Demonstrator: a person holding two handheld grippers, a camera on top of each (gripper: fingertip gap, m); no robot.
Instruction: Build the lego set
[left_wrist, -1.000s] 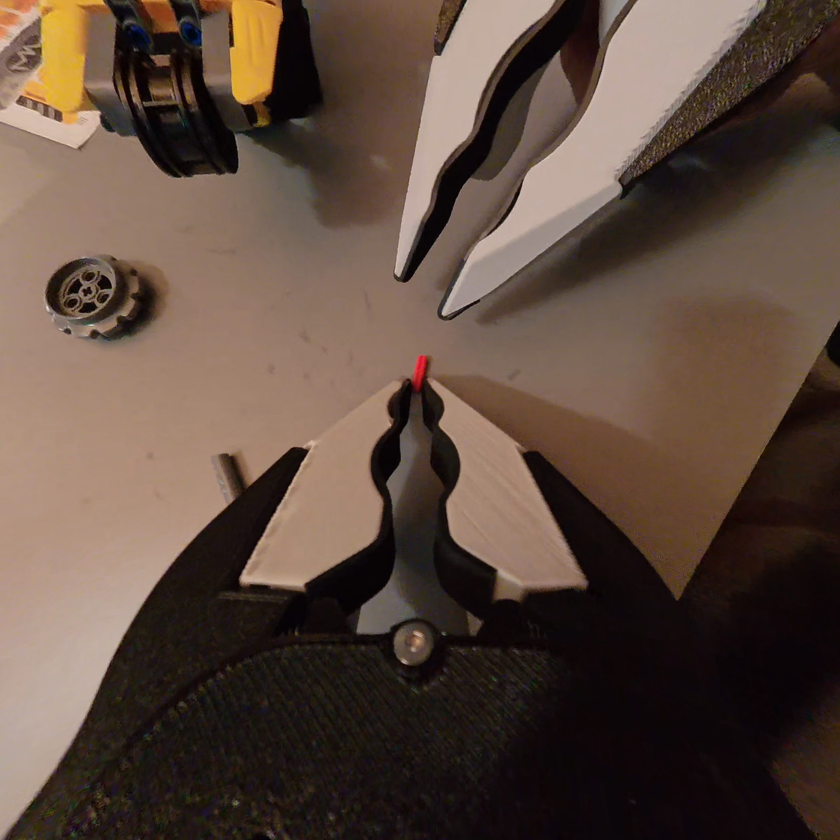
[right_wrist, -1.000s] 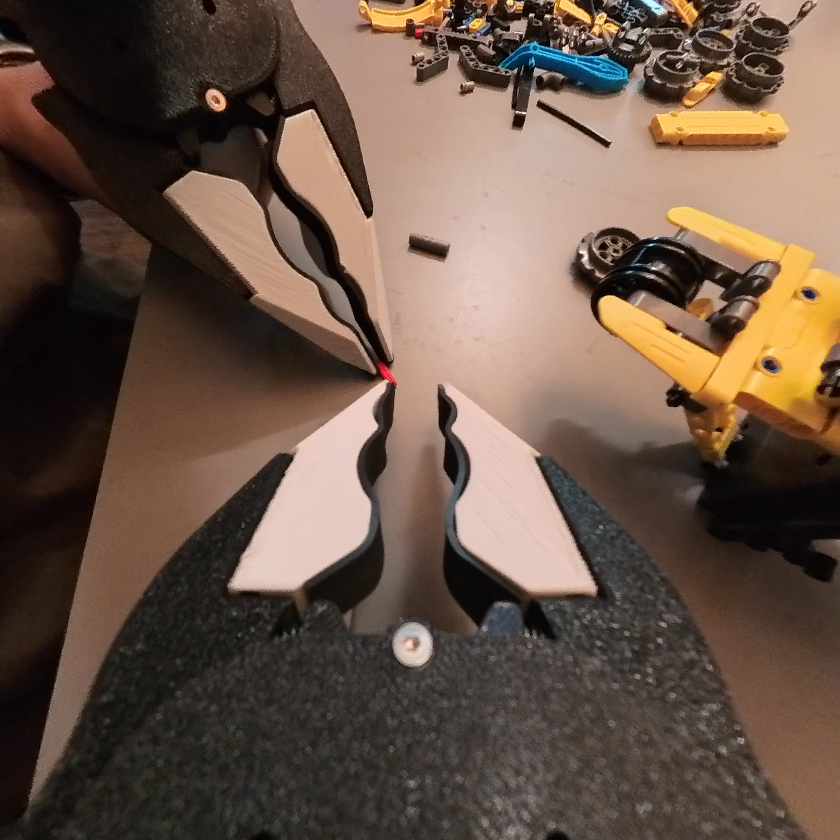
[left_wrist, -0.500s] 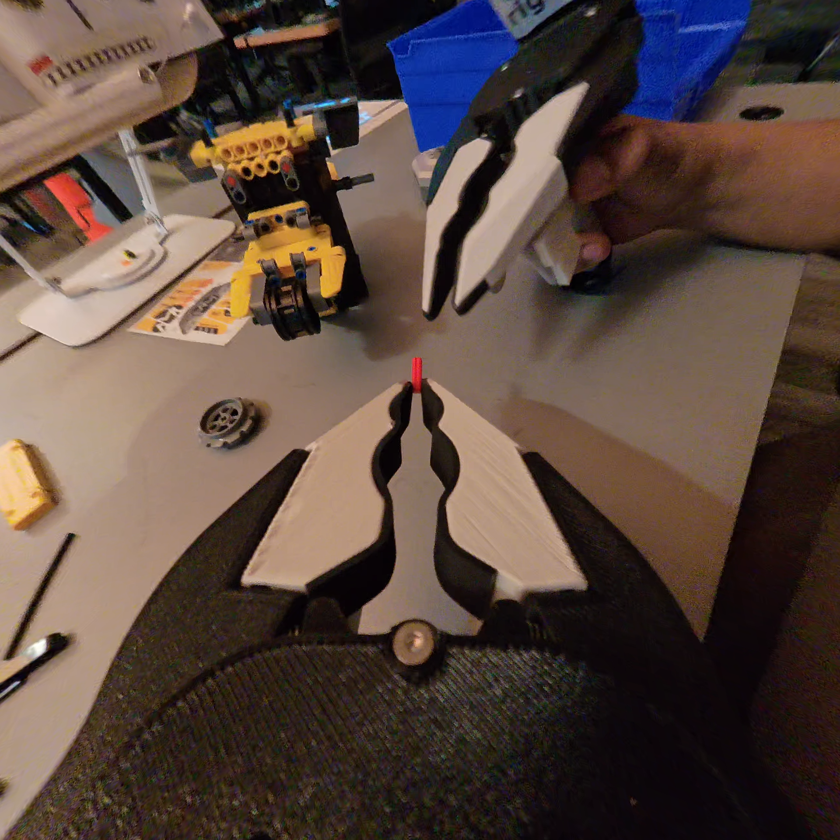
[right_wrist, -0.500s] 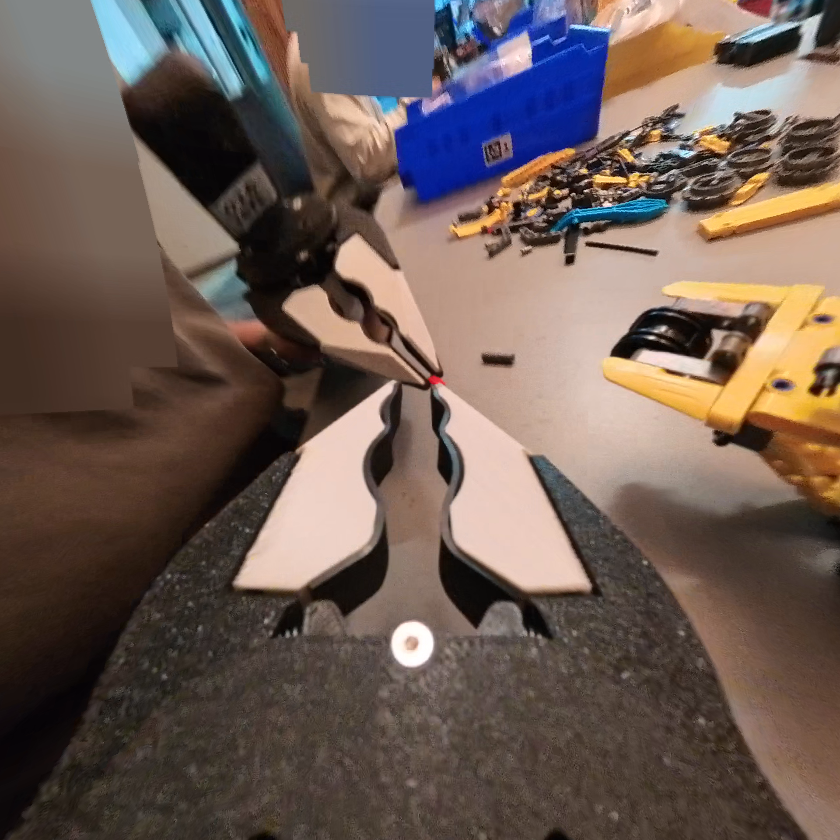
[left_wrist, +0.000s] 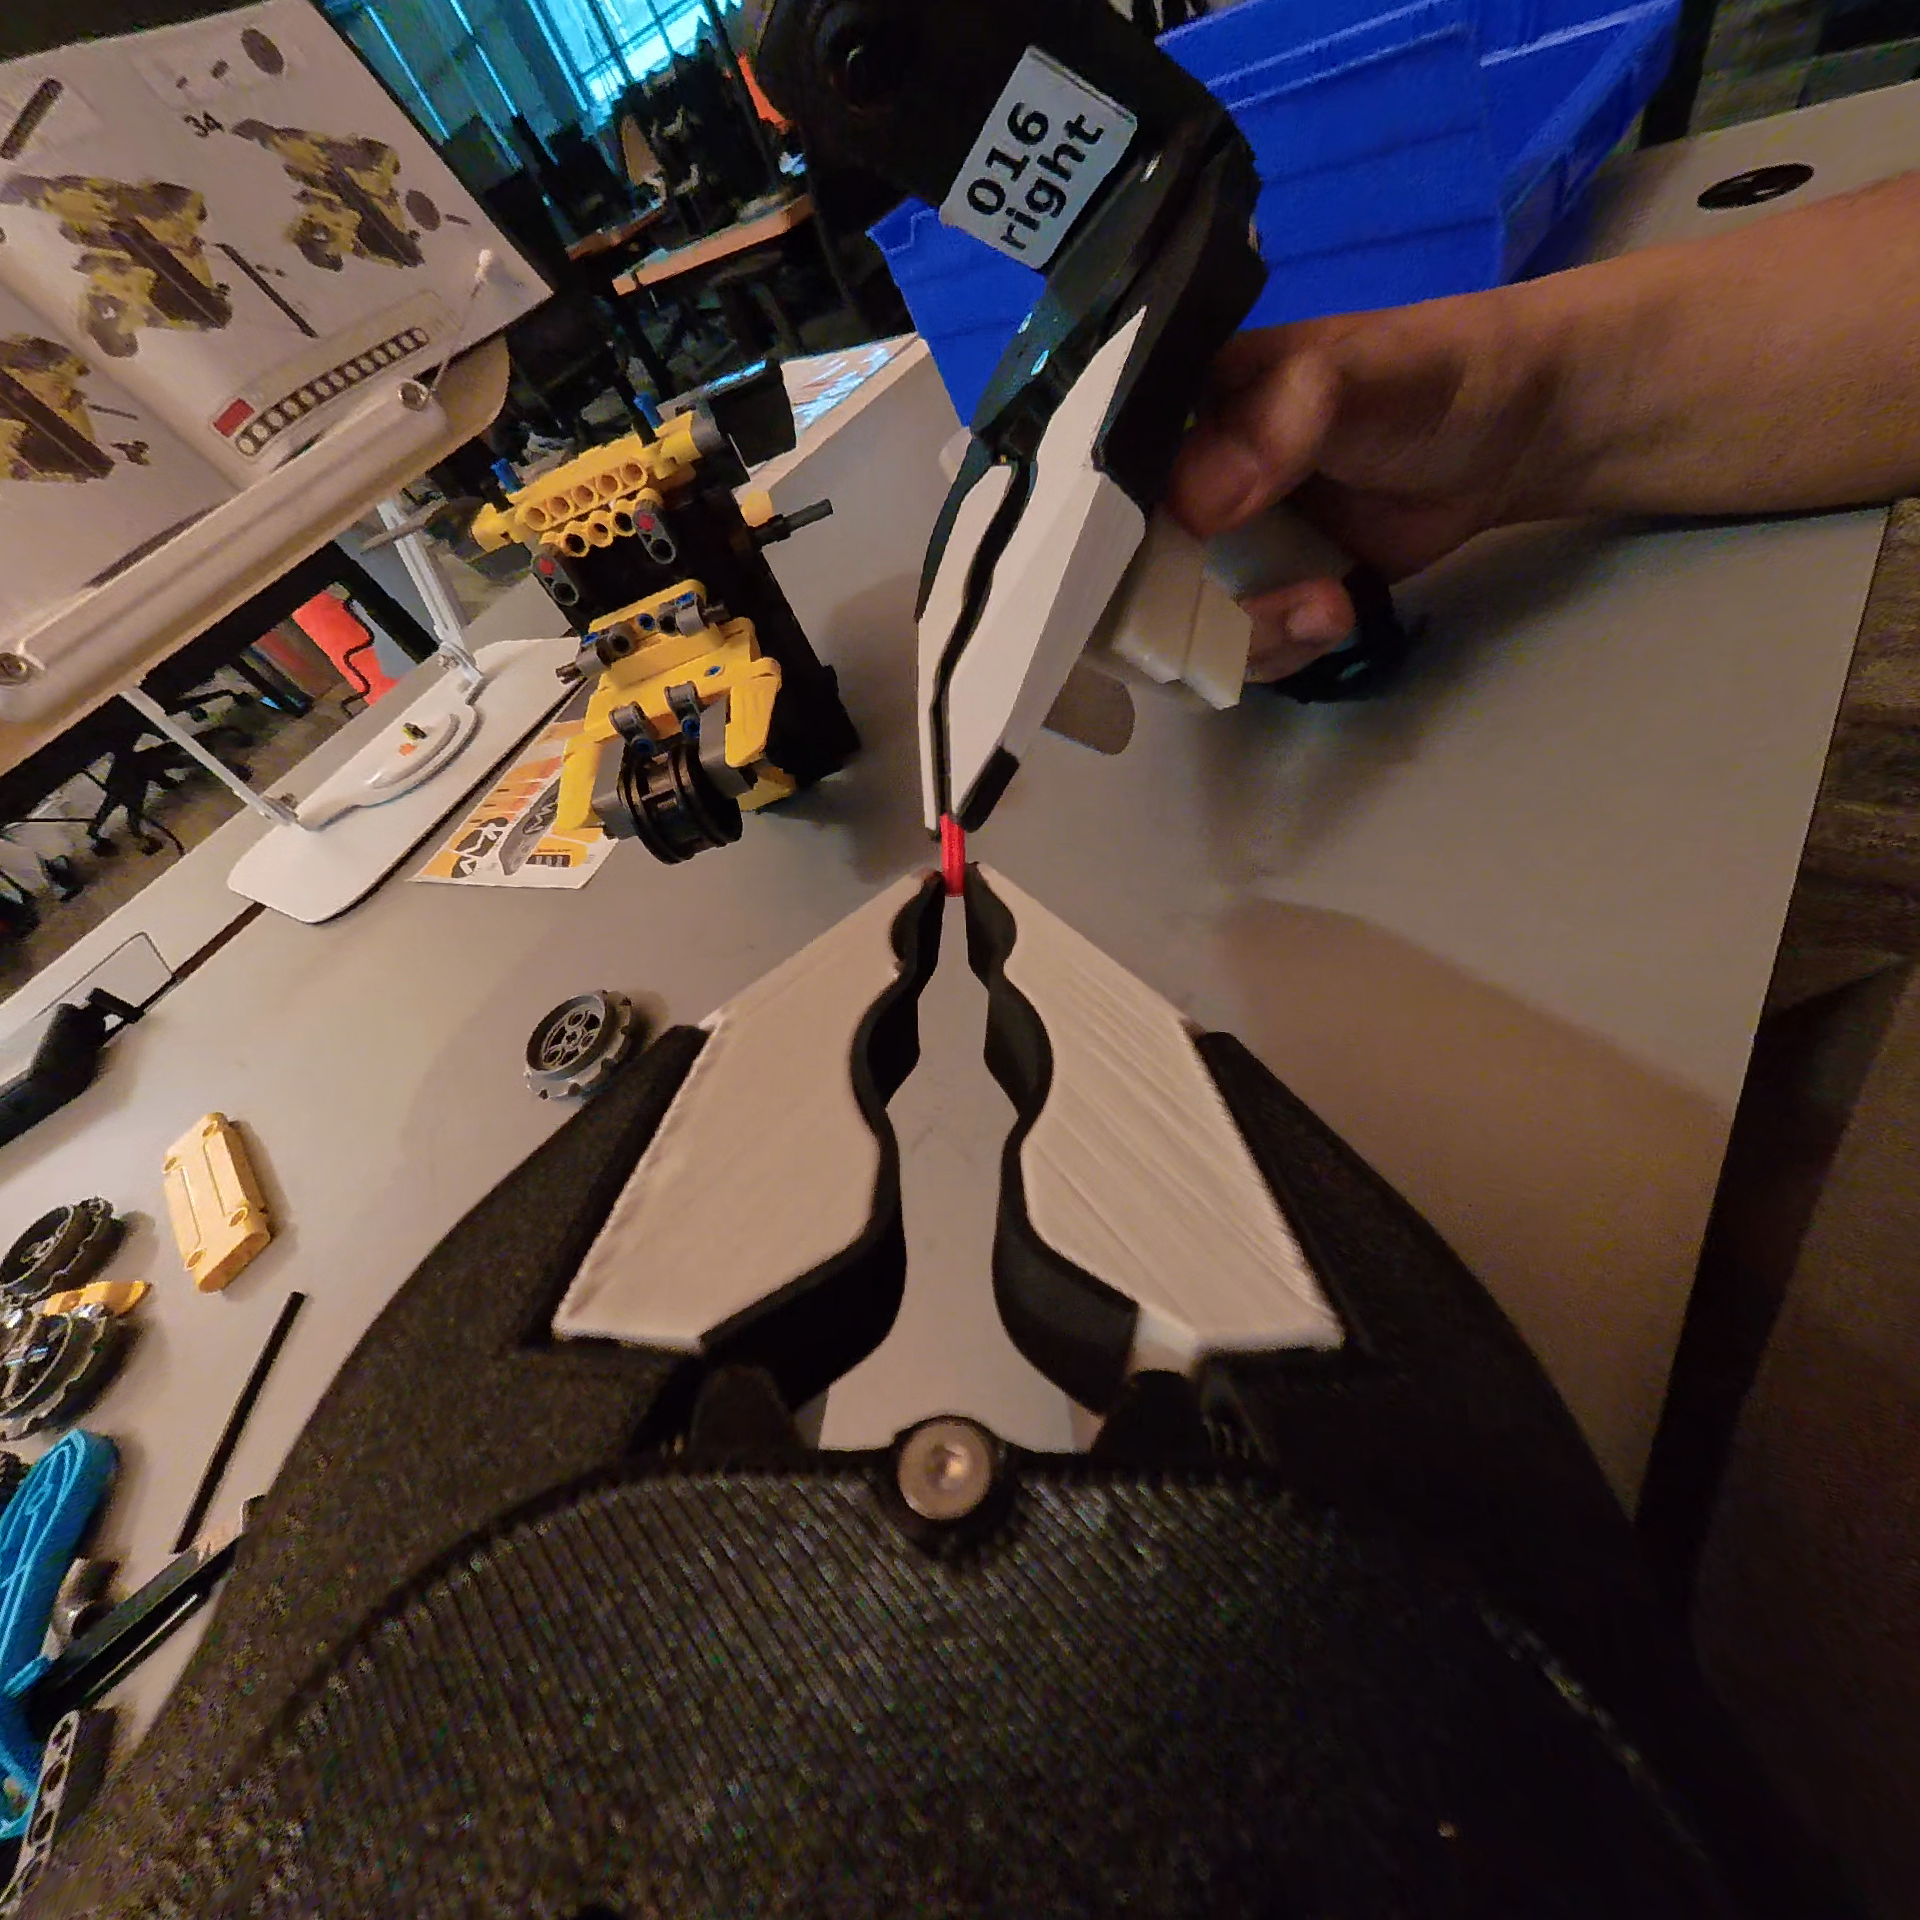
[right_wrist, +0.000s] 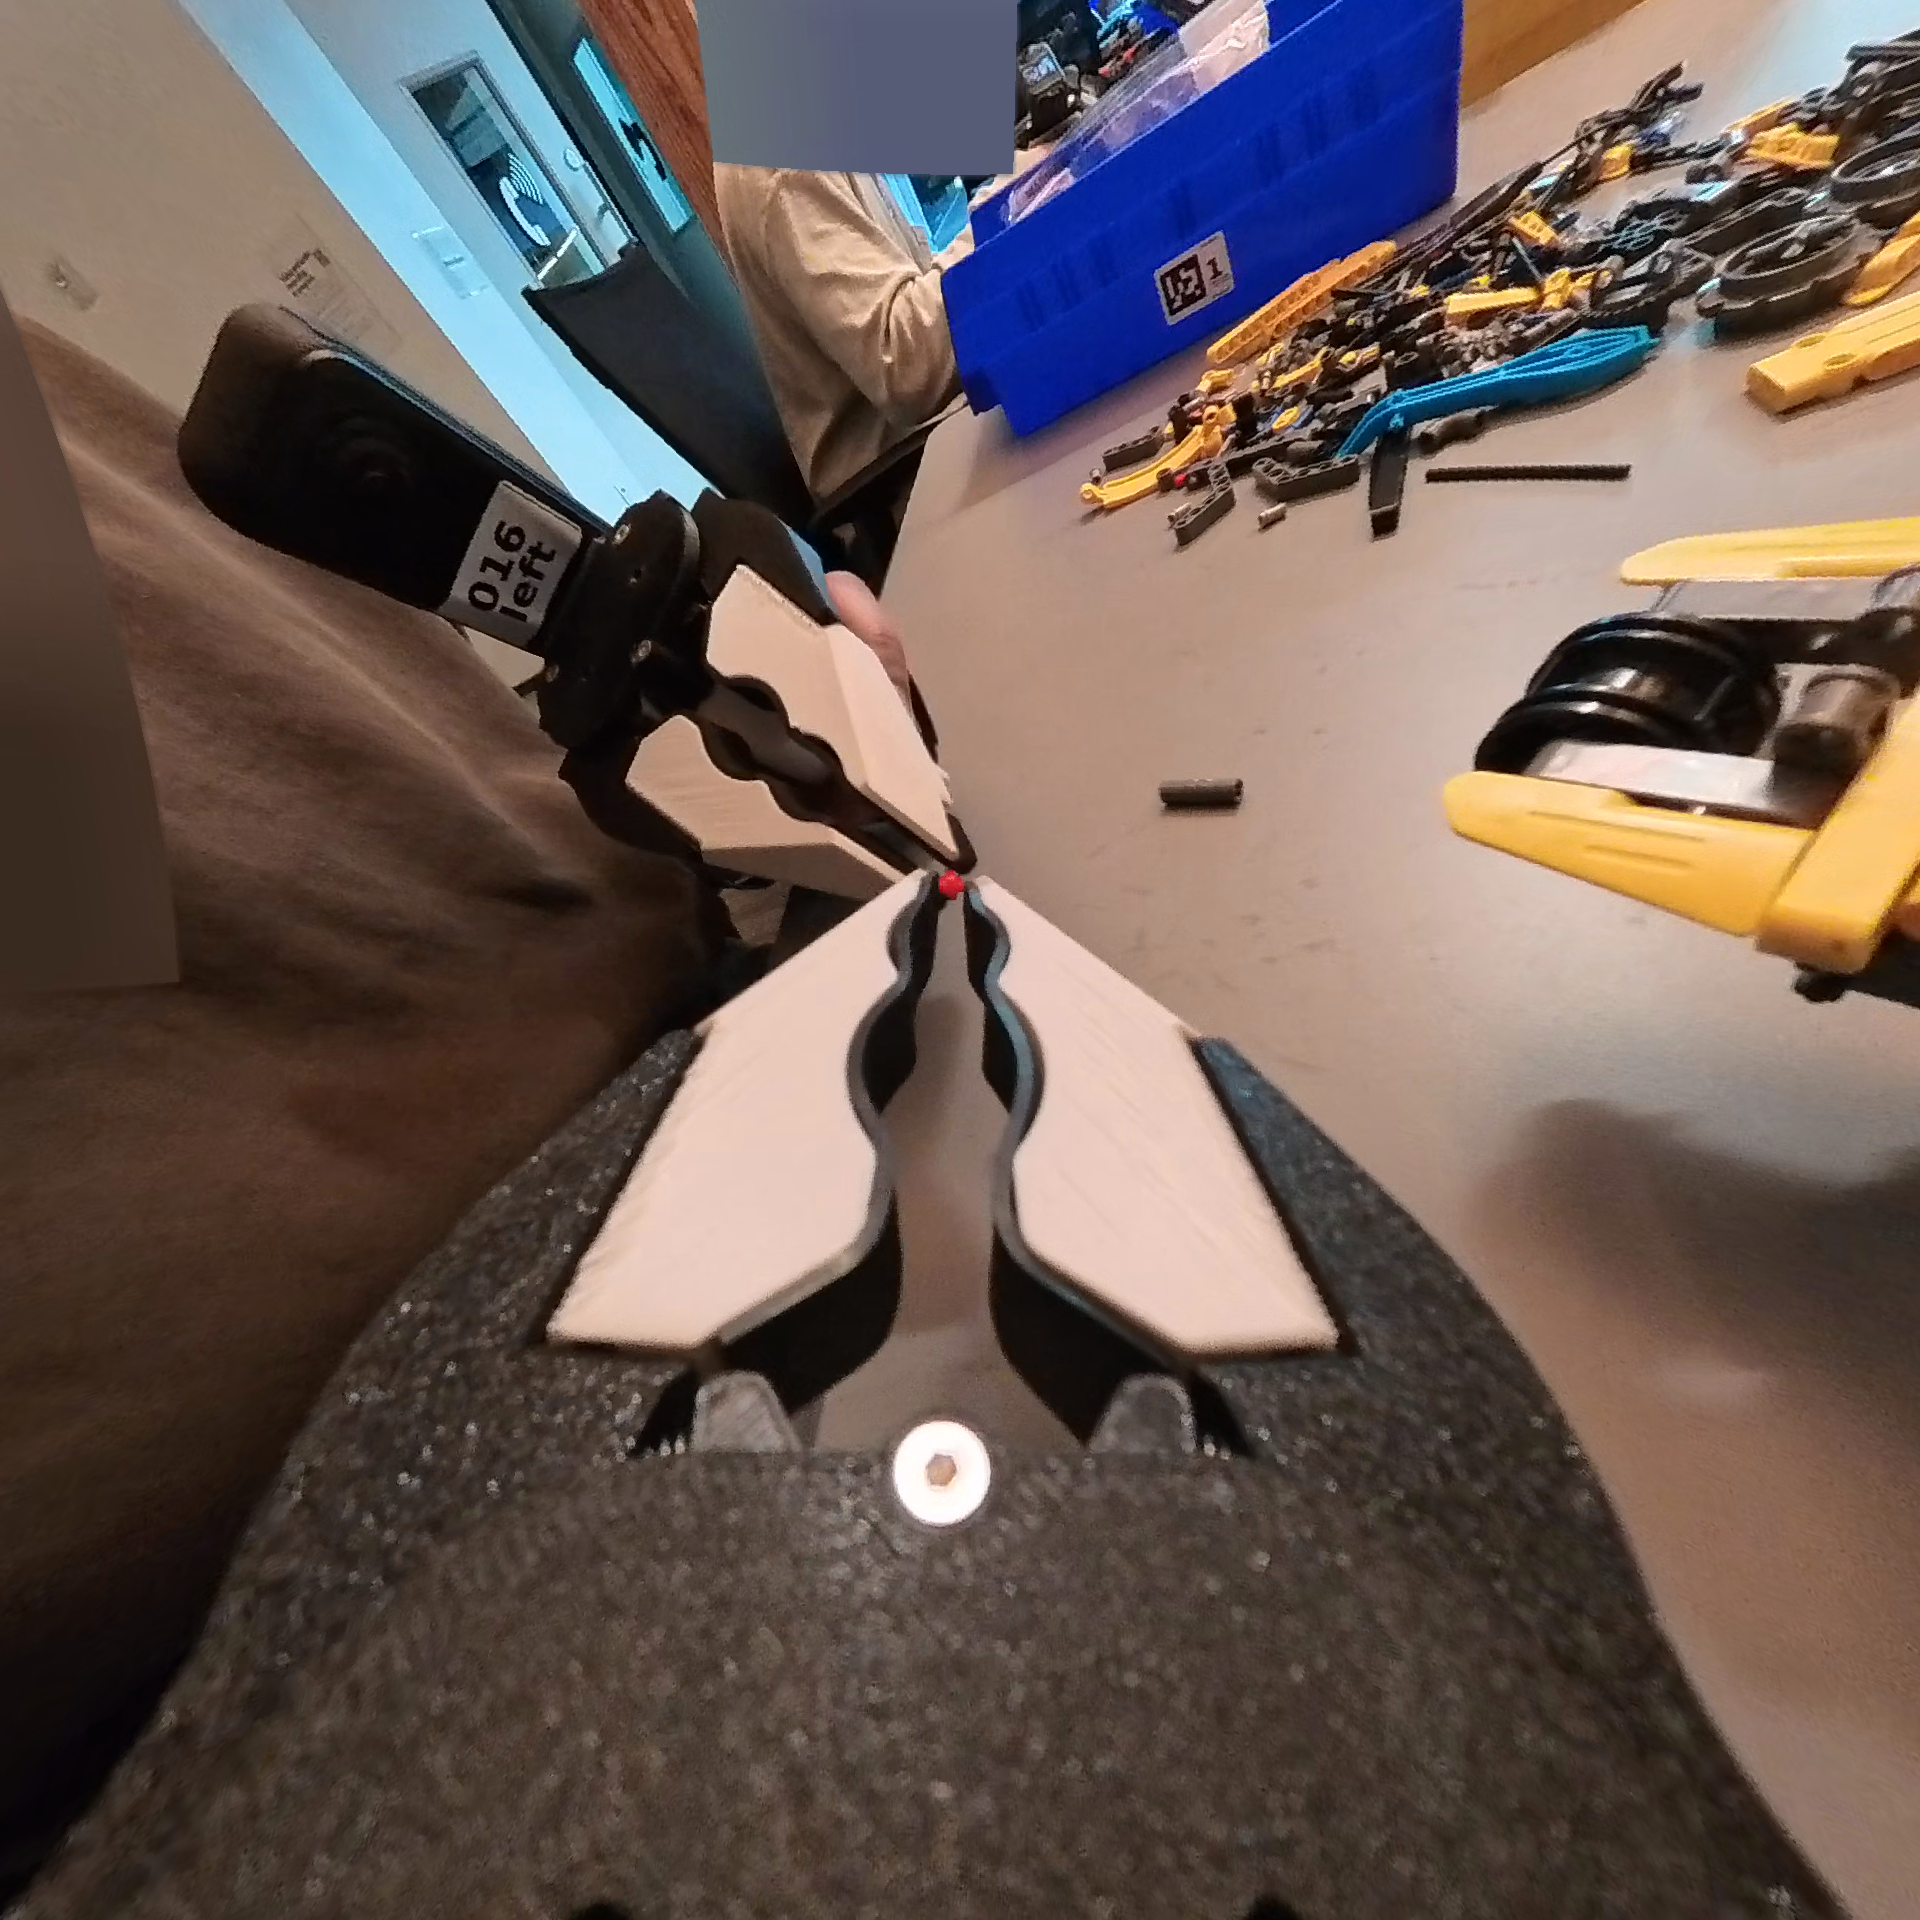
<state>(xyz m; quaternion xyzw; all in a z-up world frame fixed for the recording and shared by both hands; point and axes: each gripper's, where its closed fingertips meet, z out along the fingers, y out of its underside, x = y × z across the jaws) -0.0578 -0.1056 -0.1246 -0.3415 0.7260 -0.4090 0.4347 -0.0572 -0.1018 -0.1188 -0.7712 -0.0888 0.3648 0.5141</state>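
A small red pin (left_wrist: 952, 854) is held in the air between both grippers, above the grey table (left_wrist: 1455, 831). My left gripper (left_wrist: 948, 883) is shut on its near end. My right gripper (left_wrist: 954, 816), held by a hand, comes down from above with its tips closed on the pin's other end. In the right wrist view my right gripper (right_wrist: 945, 891) has the red pin (right_wrist: 949, 884) between its tips, and the left gripper (right_wrist: 951, 857) meets it tip to tip from the upper left.
A yellow and black brick model (left_wrist: 665, 665) stands left of the grippers and shows in the right wrist view (right_wrist: 1714, 831). A grey wheel hub (left_wrist: 577, 1044), a yellow panel (left_wrist: 216, 1200), a blue bin (right_wrist: 1195, 239), a pile of loose parts (right_wrist: 1507, 312) and a dark pin (right_wrist: 1200, 793) lie around. Less than 4 cm separates the two grippers' tips.
Both grippers rose from the table and tilted level. The right gripper's fingers narrowed and closed on the free end of the red pin that the left gripper holds.
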